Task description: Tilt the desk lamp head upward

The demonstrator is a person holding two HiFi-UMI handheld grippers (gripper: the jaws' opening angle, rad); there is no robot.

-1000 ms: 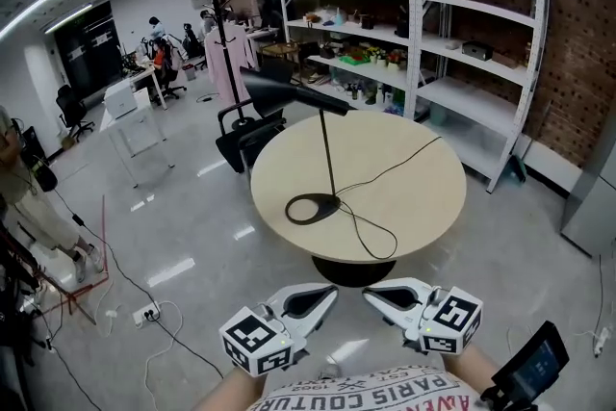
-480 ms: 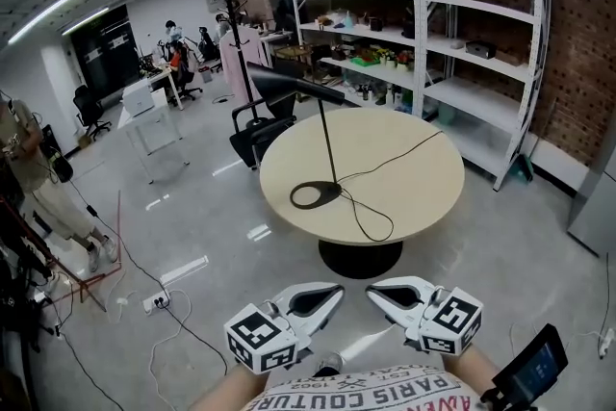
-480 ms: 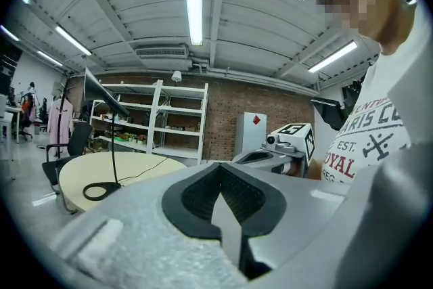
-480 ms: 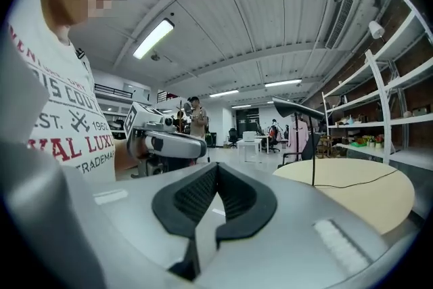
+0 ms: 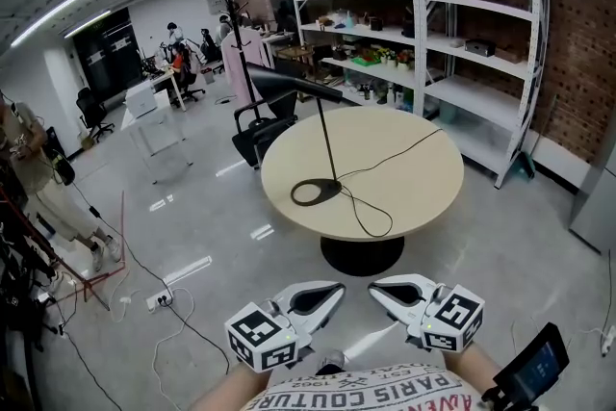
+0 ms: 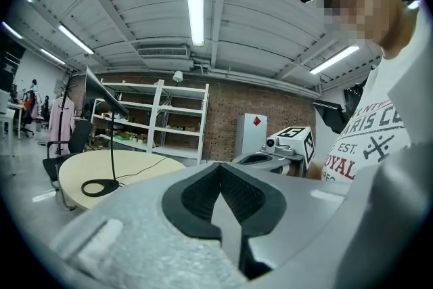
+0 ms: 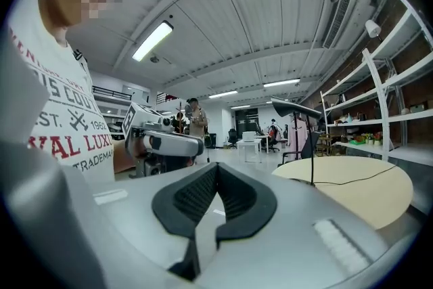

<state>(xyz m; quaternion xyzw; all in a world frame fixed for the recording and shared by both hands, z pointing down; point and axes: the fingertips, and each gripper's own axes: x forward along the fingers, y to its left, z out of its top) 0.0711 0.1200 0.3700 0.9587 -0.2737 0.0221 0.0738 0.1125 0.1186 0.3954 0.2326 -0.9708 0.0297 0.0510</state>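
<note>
The black desk lamp stands on the round beige table (image 5: pixel 414 192): ring base (image 5: pixel 316 192), thin upright stem (image 5: pixel 327 138), long head (image 5: pixel 289 84) reaching left and sloping slightly down. Both grippers hover well short of the table, near my body. My left gripper (image 5: pixel 337 288) and right gripper (image 5: pixel 374 286) point at each other, each shut and empty. In the left gripper view the shut jaws of my left gripper (image 6: pixel 220 167) frame the lamp (image 6: pixel 111 145) far left and the right gripper (image 6: pixel 270 158). In the right gripper view, beyond my right gripper (image 7: pixel 216 169), stand the lamp (image 7: pixel 298 107) and the left gripper (image 7: pixel 162 142).
The lamp's cable (image 5: pixel 385 166) snakes across the tabletop. A black office chair (image 5: pixel 255 135) sits behind the table, white shelving (image 5: pixel 452 24) to its right, a coat rack (image 5: pixel 234 24) at the back. A person (image 5: pixel 38 178) and floor cables (image 5: pixel 159 313) are at left.
The table and lamp have drawn slightly farther off in the head view. Both grippers keep their place low in the frame and stay shut.
</note>
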